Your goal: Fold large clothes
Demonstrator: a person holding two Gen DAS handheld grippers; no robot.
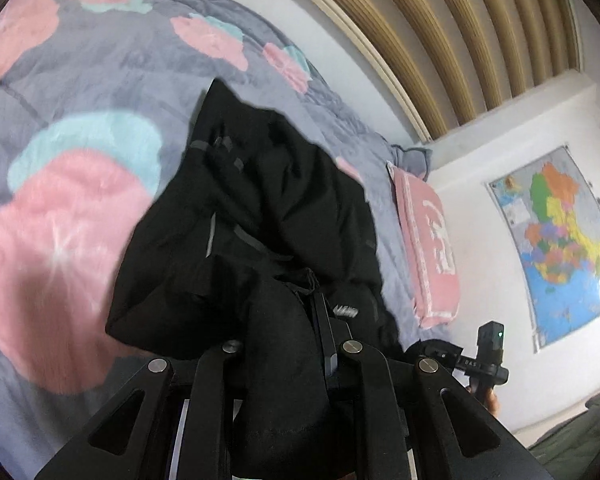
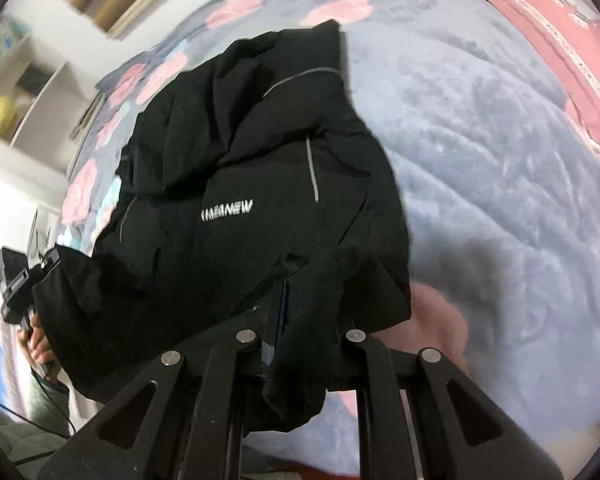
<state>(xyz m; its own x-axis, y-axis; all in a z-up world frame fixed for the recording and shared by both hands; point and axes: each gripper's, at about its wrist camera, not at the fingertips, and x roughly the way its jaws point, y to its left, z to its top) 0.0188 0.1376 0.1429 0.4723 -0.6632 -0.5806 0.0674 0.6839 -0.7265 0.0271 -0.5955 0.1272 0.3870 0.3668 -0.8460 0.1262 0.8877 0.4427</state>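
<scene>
A large black jacket (image 1: 260,216) with grey piping and a silver logo hangs over the bed, held up at one edge by both grippers. My left gripper (image 1: 318,312) is shut on a fold of the jacket's edge. My right gripper (image 2: 288,280) is shut on another part of the jacket (image 2: 236,184); cloth drapes over its fingers. The right gripper's body shows at the lower right of the left wrist view (image 1: 486,360), and the left gripper's body at the left of the right wrist view (image 2: 24,276). The fingertips are largely hidden by cloth.
The bed has a grey blanket (image 1: 92,80) with pink and teal flowers; it also shows in the right wrist view (image 2: 480,152). A pink pillow (image 1: 428,248) lies by the wall. A slatted headboard (image 1: 440,40), a wall map (image 1: 560,240) and white shelves (image 2: 24,92) surround the bed.
</scene>
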